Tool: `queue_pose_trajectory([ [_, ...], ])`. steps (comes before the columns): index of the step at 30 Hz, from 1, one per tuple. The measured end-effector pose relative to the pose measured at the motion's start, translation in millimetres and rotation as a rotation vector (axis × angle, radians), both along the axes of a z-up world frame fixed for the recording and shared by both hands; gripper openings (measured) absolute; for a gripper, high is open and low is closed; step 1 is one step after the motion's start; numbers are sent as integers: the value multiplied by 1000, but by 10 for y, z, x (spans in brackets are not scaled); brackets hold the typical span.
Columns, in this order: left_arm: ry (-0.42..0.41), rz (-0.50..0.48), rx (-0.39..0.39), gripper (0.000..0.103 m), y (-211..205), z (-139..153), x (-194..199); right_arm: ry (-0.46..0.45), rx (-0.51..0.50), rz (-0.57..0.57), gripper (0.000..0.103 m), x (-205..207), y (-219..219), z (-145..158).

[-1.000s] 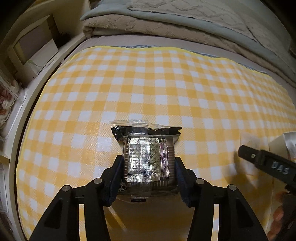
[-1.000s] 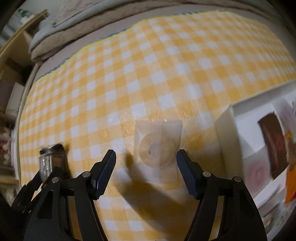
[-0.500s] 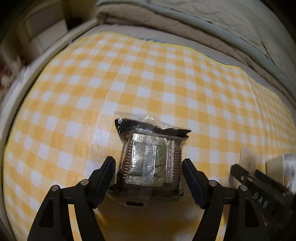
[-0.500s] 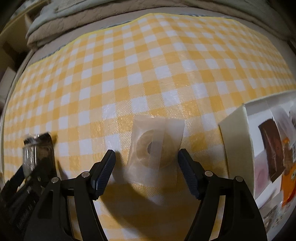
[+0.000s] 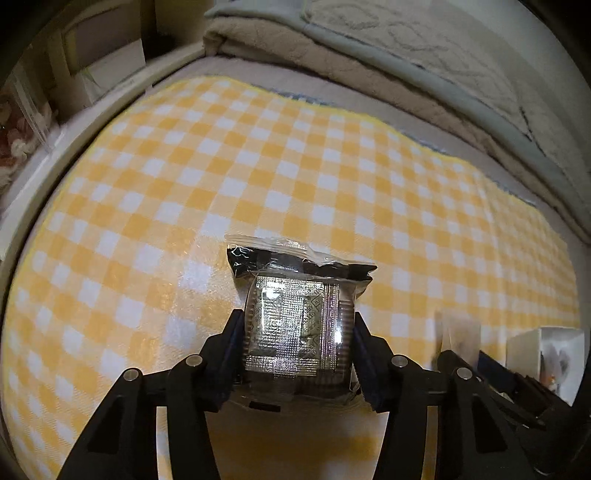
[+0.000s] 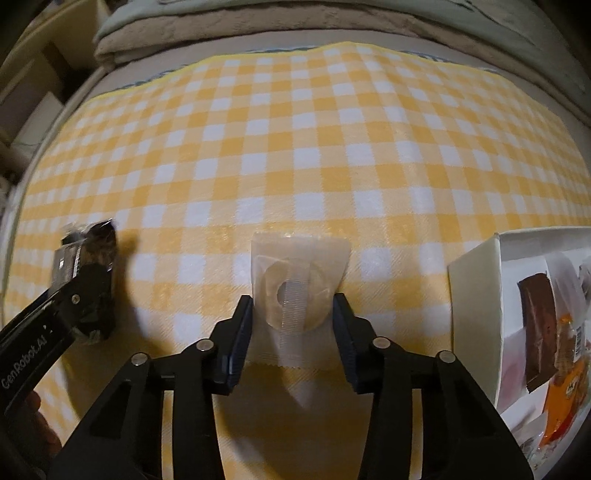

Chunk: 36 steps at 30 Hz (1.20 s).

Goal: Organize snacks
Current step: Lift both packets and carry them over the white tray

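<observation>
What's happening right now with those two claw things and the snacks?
Left gripper clamped on dark foil snack pack. Right gripper just closed around clear ring-snack packet. White box to its right, path clear.

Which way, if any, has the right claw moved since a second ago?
Yes. Against the checked cloth, the right claw came forward: the clear packet, earlier beyond its tips, now sits between them, jaws just closing on it.

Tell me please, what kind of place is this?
Probably a home, perhaps a bedroom: folded blankets lie behind a yellow checked cloth, shelves stand at the side, and a white box holds wrapped snacks.
</observation>
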State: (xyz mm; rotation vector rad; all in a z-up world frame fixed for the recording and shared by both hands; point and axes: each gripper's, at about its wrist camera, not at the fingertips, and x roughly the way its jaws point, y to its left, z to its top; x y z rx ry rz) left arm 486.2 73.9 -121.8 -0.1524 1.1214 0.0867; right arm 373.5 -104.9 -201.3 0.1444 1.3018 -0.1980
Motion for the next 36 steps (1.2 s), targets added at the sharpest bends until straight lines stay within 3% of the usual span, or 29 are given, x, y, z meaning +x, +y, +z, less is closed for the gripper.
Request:
queue_pose_trajectory([
  [13,-172,-10,60,53,-219,936,-554,-200,-16,142,41,-411,310,1110],
  [19,-236,-22,61,53,-386,1253,-1036,-280,-2,126,41,-578,-112,1463],
  [24,-275,-40,66,53,-443,1496,-1480,-351,-63,158,41,-774,-310,1762],
  [36,-381,-84,0,53,-797,1988,-2237,-475,-115,131,41,-1298,-889,2374],
])
